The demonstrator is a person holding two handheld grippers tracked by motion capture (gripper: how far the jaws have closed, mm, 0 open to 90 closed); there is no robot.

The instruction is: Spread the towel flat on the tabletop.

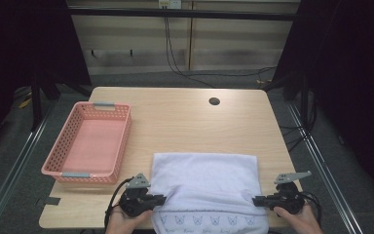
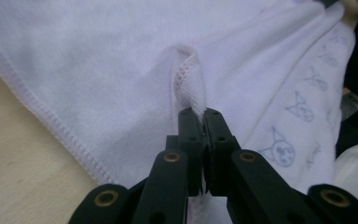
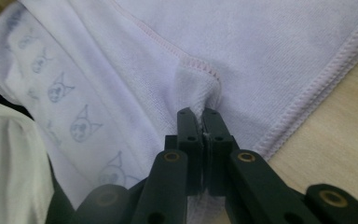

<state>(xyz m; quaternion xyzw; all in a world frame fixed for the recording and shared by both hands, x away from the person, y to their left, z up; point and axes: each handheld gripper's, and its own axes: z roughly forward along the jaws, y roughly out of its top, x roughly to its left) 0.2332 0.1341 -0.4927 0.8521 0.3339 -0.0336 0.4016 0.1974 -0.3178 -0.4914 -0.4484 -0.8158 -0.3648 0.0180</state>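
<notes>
Your left gripper [image 1: 159, 199] has its fingers [image 2: 189, 126] pinched tight on a stitched hem of the white towel [image 1: 207, 183], a soft terry cloth printed with small pale-blue cat faces along its border. Your right gripper [image 1: 258, 200] clamps the opposite hem the same way, fingers [image 3: 213, 128] closed on a bunched fold. The towel lies at the worktop's [image 1: 185, 117] near edge, its front hanging over. A pink perforated plastic basket [image 1: 64, 146], rectangular, sits at the worktop's left edge, apart from the towel.

Wooden table [image 1: 190, 117], white towel [image 1: 204, 178], pink basket [image 1: 90, 144]
</notes>
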